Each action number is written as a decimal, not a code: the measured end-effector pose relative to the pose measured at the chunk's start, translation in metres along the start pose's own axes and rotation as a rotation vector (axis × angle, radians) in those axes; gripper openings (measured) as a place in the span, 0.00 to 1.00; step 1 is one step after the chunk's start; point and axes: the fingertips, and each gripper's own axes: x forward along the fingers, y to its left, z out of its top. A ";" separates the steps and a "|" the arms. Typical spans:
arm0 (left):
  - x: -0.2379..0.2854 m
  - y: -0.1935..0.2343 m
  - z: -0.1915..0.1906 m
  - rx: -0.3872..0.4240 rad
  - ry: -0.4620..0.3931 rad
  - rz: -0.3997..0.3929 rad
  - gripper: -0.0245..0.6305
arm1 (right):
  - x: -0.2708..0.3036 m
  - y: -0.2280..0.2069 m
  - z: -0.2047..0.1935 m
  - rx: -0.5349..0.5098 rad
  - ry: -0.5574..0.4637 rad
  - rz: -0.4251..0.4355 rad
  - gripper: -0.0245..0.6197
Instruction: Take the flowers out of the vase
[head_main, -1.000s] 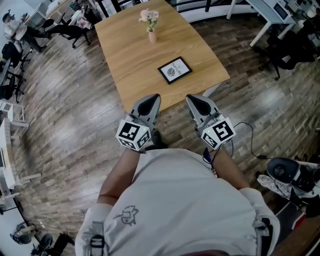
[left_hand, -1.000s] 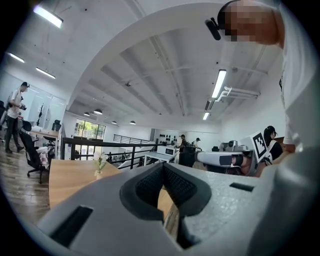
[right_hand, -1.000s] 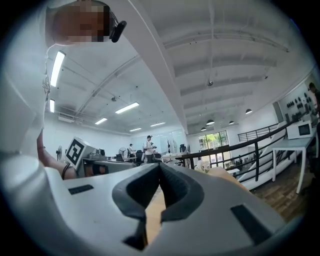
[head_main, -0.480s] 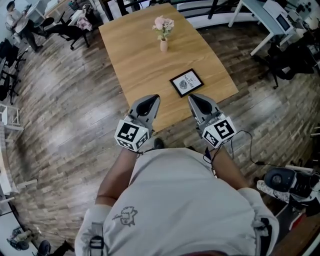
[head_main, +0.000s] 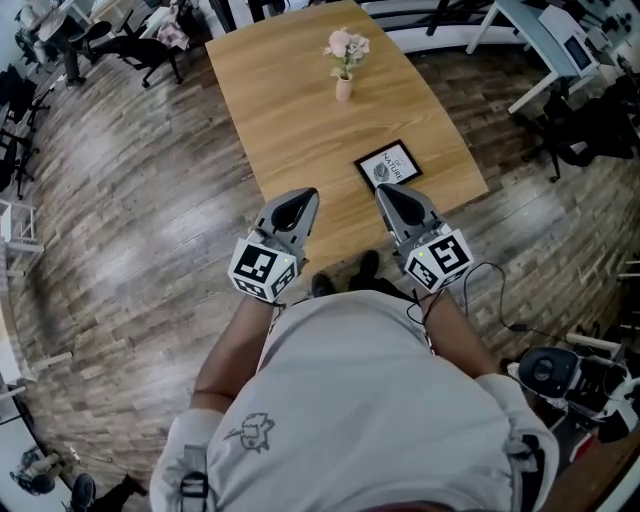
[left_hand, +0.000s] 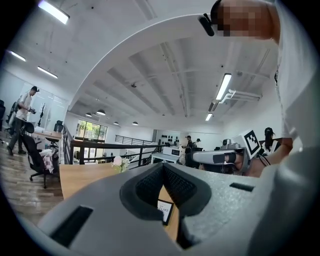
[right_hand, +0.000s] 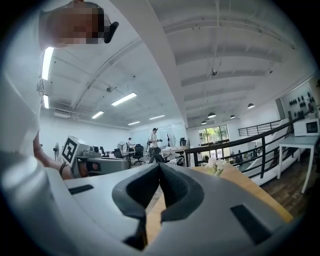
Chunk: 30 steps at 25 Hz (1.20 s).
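Note:
Pink and white flowers stand upright in a small pale vase at the far end of a wooden table. My left gripper and right gripper are side by side over the table's near edge, well short of the vase. Both point level toward it. Both are shut with nothing between the jaws. In the left gripper view the flowers show small, left of the closed left gripper. From the right gripper view they appear right of the closed right gripper.
A black-framed picture lies flat on the table just beyond my right gripper. Office chairs stand at the far left. White desks stand at the far right. A cable and a machine lie on the floor at right.
The table, the vase and the framed picture have come nearer and shifted right in the head view. Both grippers now reach over the table's near edge, still shut.

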 end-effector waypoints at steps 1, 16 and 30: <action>0.002 0.002 -0.002 -0.005 0.003 0.003 0.04 | 0.002 -0.003 -0.002 0.008 0.004 -0.001 0.05; 0.069 0.040 -0.022 -0.044 0.052 0.105 0.04 | 0.051 -0.088 -0.020 0.024 0.072 0.084 0.05; 0.159 0.084 -0.044 -0.111 0.099 0.138 0.04 | 0.114 -0.189 -0.054 0.044 0.181 0.126 0.18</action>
